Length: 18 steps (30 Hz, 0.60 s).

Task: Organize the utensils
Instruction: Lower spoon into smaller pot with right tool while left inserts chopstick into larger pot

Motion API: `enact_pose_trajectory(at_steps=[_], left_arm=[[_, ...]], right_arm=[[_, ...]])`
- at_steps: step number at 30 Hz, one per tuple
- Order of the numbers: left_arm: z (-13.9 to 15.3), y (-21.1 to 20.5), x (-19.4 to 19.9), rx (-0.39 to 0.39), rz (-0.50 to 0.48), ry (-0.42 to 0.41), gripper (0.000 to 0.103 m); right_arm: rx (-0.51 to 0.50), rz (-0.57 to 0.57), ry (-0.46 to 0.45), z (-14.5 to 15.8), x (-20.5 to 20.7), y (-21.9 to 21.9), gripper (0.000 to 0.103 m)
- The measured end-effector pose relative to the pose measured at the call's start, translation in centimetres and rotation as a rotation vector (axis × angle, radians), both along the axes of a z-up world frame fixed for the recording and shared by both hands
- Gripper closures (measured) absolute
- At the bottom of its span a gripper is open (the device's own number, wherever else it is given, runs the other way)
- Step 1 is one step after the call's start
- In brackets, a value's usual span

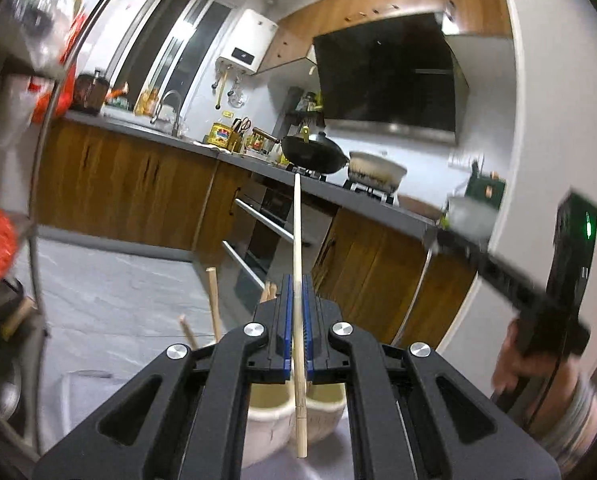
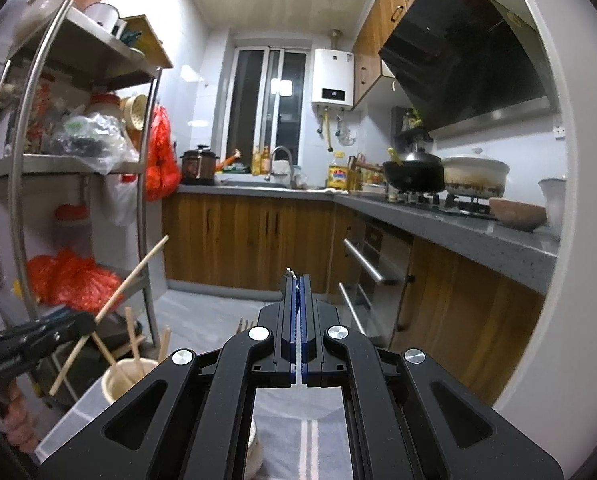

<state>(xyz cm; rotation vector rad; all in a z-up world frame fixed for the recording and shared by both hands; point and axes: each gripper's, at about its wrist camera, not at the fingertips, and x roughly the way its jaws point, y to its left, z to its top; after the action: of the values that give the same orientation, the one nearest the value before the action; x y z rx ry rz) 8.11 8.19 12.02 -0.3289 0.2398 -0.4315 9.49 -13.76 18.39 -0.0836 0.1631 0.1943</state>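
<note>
Jaws of the left gripper [image 1: 297,304] are pressed together on a single wooden chopstick [image 1: 297,240], which runs out ahead between the blue pads. Just below it stands a cream utensil holder [image 2: 126,380] with more chopsticks [image 2: 132,340] leaning inside. The right gripper [image 2: 297,300] is clamped on a thin metal utensil [image 2: 291,271], its kind unclear.

My right black two-finger gripper [image 2: 297,280] is clamped on a thin silvery metal utensil [image 2: 299,376], while my left gripper [image 2: 92,322] grips a long pale wooden chopstick [image 2: 130,286] above the cream ceramic holder [image 2: 116,376]
</note>
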Motion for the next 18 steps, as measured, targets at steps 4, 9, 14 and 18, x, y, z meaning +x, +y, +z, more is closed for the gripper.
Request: enact_pose_trajectory(at_steps=[4,9,14,18], left_arm=[[-0.9,0.1,2.1,-0.046,0.0,0.014,0.099],[-2.0,-2.0,3.0,0.04,0.048,-0.008,0.099],[-3.2,-4.1,3.0,0.148,0.125,-0.061,0.099],[-4.0,-4.8,2.4,0.208,0.152,-0.104,0.099]], right_arm=[[0.019,-0.023,0.014,-1.2,1.2,0.1,0.101],[0.021,-0.055,0.022,-2.8,2.3,0.2,0.101],[0.006,-0.089,-0.006,-3.9,2.5,0.5,0.101],[-0.043,-0.072,-0.005,-4.8,2.7,1.5,0.101]])
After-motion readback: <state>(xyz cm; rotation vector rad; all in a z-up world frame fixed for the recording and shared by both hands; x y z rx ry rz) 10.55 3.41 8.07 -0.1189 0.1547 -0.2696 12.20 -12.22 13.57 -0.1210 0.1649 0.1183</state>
